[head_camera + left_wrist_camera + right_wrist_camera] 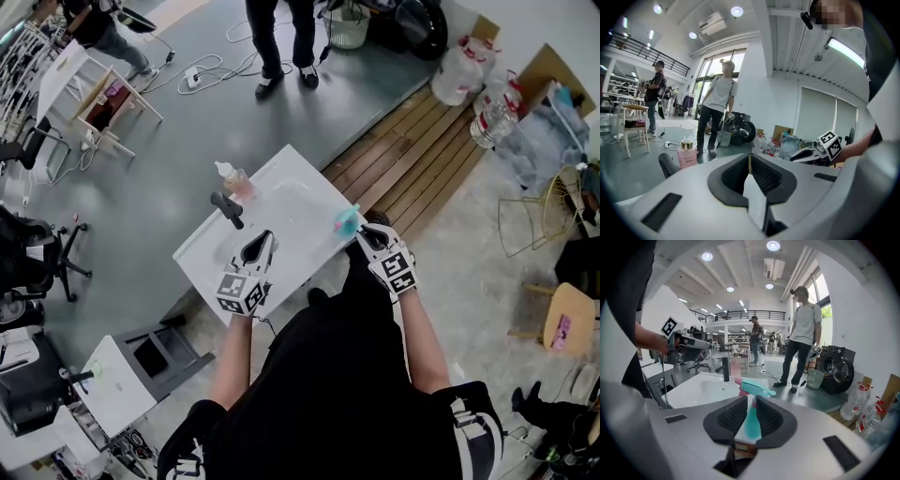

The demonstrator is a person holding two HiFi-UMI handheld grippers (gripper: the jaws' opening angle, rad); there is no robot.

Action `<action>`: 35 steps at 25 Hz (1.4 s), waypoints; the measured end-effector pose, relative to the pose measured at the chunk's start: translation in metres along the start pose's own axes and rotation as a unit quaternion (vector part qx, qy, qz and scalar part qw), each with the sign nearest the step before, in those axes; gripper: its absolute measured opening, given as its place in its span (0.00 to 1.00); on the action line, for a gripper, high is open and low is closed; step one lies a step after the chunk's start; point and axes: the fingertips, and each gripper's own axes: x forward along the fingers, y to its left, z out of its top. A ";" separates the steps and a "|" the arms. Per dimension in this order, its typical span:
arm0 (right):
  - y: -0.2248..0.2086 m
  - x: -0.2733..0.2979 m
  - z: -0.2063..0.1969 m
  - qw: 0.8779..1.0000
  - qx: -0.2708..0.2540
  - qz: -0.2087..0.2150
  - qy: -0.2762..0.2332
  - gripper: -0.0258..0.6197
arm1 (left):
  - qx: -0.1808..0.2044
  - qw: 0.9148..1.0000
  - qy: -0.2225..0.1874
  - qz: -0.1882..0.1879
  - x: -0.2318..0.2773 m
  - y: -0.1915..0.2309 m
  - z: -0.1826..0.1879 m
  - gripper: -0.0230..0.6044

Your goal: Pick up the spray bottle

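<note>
Two ribbed jaws of right gripper (751,420) are opening, teal plastic spray bottle (757,388) between them; left gripper (750,176) closed, empty; glossy white table (291,211), grey floor (187,150).

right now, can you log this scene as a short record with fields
surface: white table
target: teal spray bottle, upright at table's right edge
right tongs: opening, bottle showing in their gap
left tongs: shut, empty
also on table: pink pump bottle, black faucet
</note>
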 end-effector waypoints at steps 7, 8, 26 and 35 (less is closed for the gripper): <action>-0.012 0.003 0.007 1.000 0.005 -0.003 -0.023 0.46 | -0.002 1.000 0.000 0.007 0.008 0.004 0.003 0.09; -0.014 0.003 0.005 1.000 0.005 -0.002 -0.024 0.50 | -0.001 1.000 0.000 0.007 0.009 0.003 0.003 0.09; -0.012 0.012 0.009 0.995 0.048 0.035 -0.080 0.74 | 0.001 1.000 0.012 0.025 0.008 0.001 -0.004 0.09; -0.013 0.026 0.003 0.992 0.083 0.046 -0.078 0.74 | -0.002 0.999 0.018 0.044 -0.003 0.010 -0.010 0.09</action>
